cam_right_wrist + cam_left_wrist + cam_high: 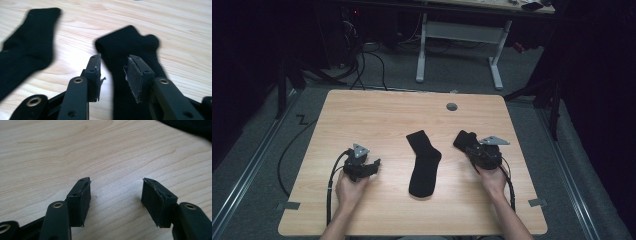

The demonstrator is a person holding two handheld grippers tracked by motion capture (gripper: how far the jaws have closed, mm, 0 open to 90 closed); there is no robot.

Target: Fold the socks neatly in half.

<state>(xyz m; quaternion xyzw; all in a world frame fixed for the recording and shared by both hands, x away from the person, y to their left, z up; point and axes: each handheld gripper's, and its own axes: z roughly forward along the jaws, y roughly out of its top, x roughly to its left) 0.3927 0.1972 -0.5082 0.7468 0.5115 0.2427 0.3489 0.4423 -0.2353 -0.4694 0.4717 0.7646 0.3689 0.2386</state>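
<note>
On the pale wooden table (362,115), a flat black sock (424,162) is left at centre while, at three o'clock, a second sock (125,45) is straddled by the half-closed right gripper (112,65), seemingly for pickup, and the left gripper (116,191) is held wide and empty at nine o'clock.

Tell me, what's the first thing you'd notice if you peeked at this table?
Two black socks on the pale wooden table: one sock lies flat in the middle, the other sock is bunched up at the right, with the right gripper straddling it, pads not clearly pressing. The left gripper is open over bare wood at the left, with nothing between its jaws.
</note>
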